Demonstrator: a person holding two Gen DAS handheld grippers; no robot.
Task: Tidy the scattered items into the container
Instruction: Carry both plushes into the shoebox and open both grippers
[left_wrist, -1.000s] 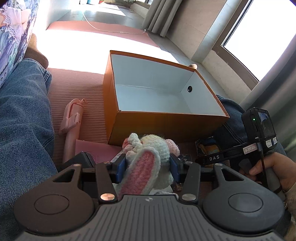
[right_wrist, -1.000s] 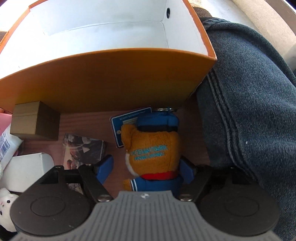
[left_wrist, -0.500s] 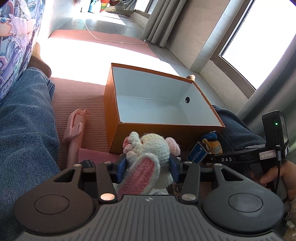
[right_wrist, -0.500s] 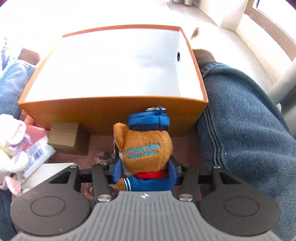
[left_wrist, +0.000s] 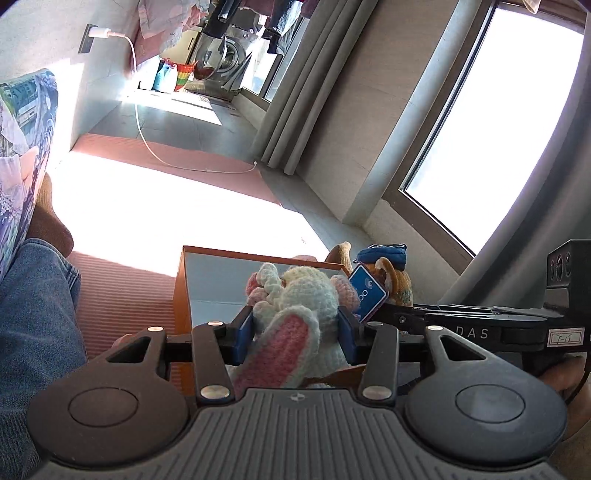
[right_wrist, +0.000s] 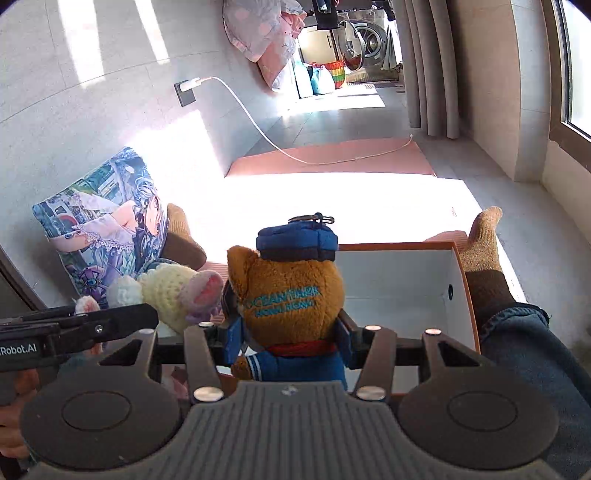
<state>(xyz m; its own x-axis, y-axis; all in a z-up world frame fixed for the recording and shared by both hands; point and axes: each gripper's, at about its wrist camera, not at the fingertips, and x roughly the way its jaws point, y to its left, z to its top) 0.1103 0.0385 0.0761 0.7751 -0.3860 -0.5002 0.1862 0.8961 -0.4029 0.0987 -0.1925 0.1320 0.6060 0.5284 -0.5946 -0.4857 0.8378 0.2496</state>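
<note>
My left gripper (left_wrist: 295, 328) is shut on a crocheted white bunny (left_wrist: 299, 306) with pink ears, which is held in the air. My right gripper (right_wrist: 288, 339) is shut on a brown plush bear (right_wrist: 291, 291) in a blue cap and blue clothes, pads pressing its sides. The bear (left_wrist: 397, 280) and its blue tag (left_wrist: 367, 295) hang just right of the bunny in the left wrist view. The orange box (right_wrist: 399, 244) with a white inside lies below and ahead of both toys. Its left wall (left_wrist: 181, 291) shows beside the bunny. The box floor is mostly hidden.
A person's jeans-clad legs (left_wrist: 33, 314) (right_wrist: 535, 350) flank the box, a socked foot (right_wrist: 484, 240) at its far right corner. A printed cushion (right_wrist: 107, 221) leans on the left wall. A white cable (right_wrist: 295, 147) crosses the pink ribbed mat (left_wrist: 122, 295).
The right gripper closed on the bear and lifted it off the floor. Both grippers rose and tilted upward, so the box has dropped low in both views.
</note>
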